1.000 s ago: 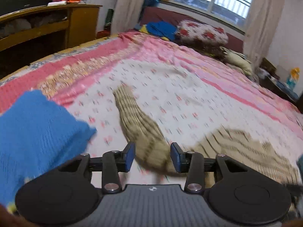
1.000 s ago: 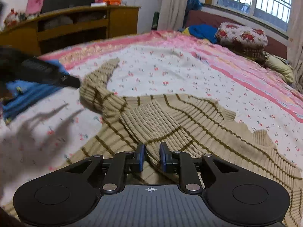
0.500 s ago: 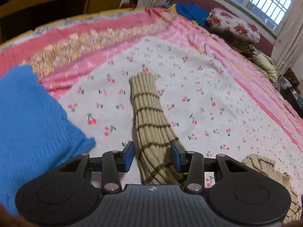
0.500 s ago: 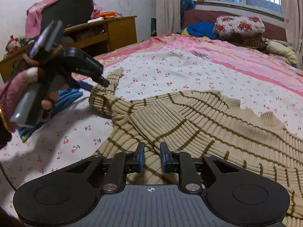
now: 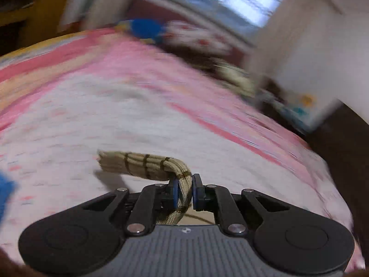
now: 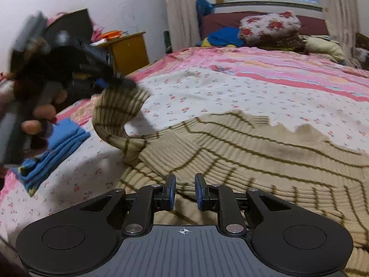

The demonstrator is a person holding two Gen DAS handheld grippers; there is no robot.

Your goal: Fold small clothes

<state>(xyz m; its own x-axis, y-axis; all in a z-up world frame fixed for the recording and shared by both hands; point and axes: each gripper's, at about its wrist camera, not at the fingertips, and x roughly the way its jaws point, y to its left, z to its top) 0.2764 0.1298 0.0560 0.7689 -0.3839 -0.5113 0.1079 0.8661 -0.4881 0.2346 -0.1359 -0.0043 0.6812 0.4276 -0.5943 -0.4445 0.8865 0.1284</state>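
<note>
While the left wrist view is badly smeared by blur, the sleeve (image 5: 147,167) of the beige striped sweater (image 6: 265,157) can still be made out, pinched tight between the blue pads of the left gripper (image 5: 183,192). The cuff end is flopped over to the left, held up off the floral bedspread (image 5: 115,120), with its shadow thrown on the sheet just beneath.

From the right wrist view, that same sleeve (image 6: 115,120) is seen lifted in a curve above the bed, clamped at the tip of the left gripper (image 6: 110,82), which is gripped by a blurred hand (image 6: 39,115). The rest of the sweater is spread flat across the bedspread (image 6: 230,92), collar edge pointing toward the far side, with part of its body folded over itself near the middle.

The right gripper (image 6: 185,190) is hovering low over the sweater's near part, pads parted by a narrow gap, and nothing is held between them; whether the knit is touched underneath can't really be told.

A folded blue garment (image 6: 57,147) is lying on the bed's left edge, just beside the raised sleeve. Further back, a floral pillow (image 6: 269,26) and a crumpled blue cloth (image 6: 221,37) are piled at the headboard, and a wooden cabinet (image 6: 126,50) is parked against the wall.
</note>
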